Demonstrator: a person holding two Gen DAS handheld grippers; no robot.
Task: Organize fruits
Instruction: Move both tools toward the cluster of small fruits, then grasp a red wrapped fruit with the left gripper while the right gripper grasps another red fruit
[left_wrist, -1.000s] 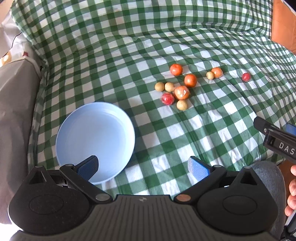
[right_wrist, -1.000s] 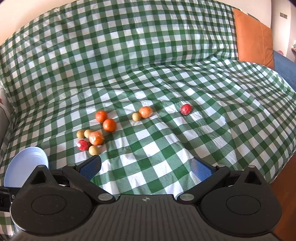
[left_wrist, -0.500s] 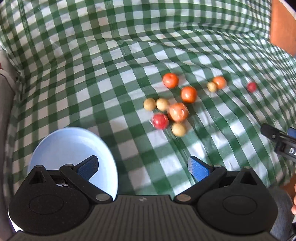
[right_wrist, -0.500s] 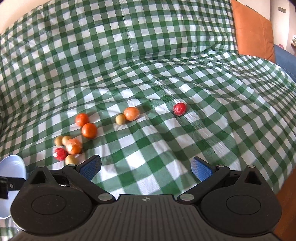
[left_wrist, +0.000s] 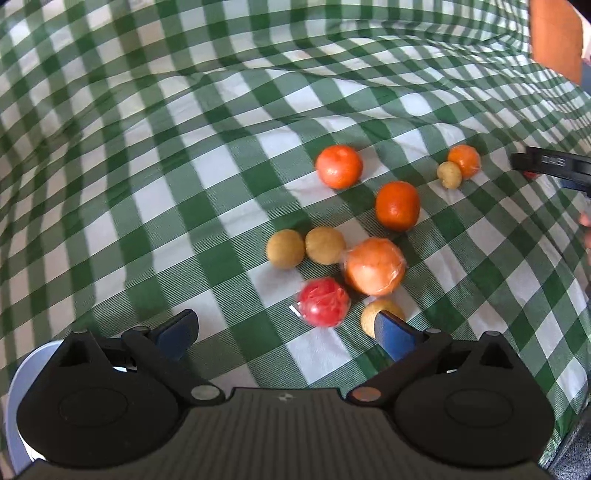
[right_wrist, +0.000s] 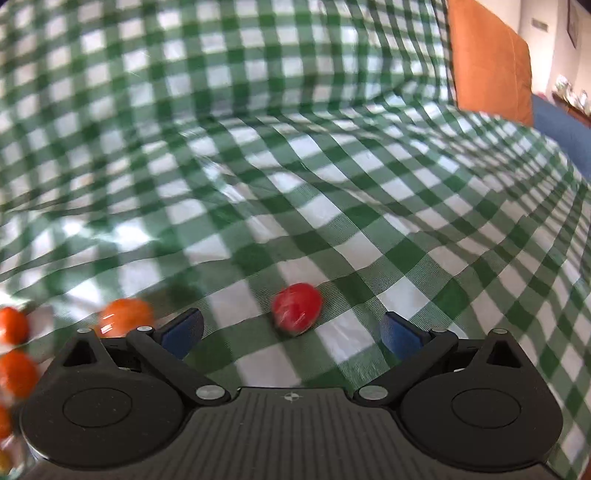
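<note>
Fruits lie on a green checked cloth (left_wrist: 147, 184). In the left wrist view, my left gripper (left_wrist: 284, 326) hangs open just short of a wrapped red fruit (left_wrist: 324, 302). Its right fingertip (left_wrist: 389, 328) covers part of a tan ball (left_wrist: 373, 312). Beyond these sit a wrapped orange (left_wrist: 373, 266), two tan balls (left_wrist: 285, 248) and three oranges (left_wrist: 338, 166). My right gripper (right_wrist: 291, 330) has its jaws closing, still wide. A lone red fruit (right_wrist: 297, 309) lies between and just ahead of its fingertips, untouched by the pads. The right gripper's tip (left_wrist: 550, 164) shows at the right edge.
A sliver of the pale blue bowl (left_wrist: 14, 387) shows at the lower left, behind my left gripper's body. An orange cushion (right_wrist: 487, 62) stands at the back right with blue upholstery (right_wrist: 561, 133) beside it. Blurred oranges (right_wrist: 125, 317) lie left of my right gripper.
Both grippers have come down and forward toward the fruits. The bowl has slid almost out of the left view. The lone red fruit now sits between my right gripper's fingers.
</note>
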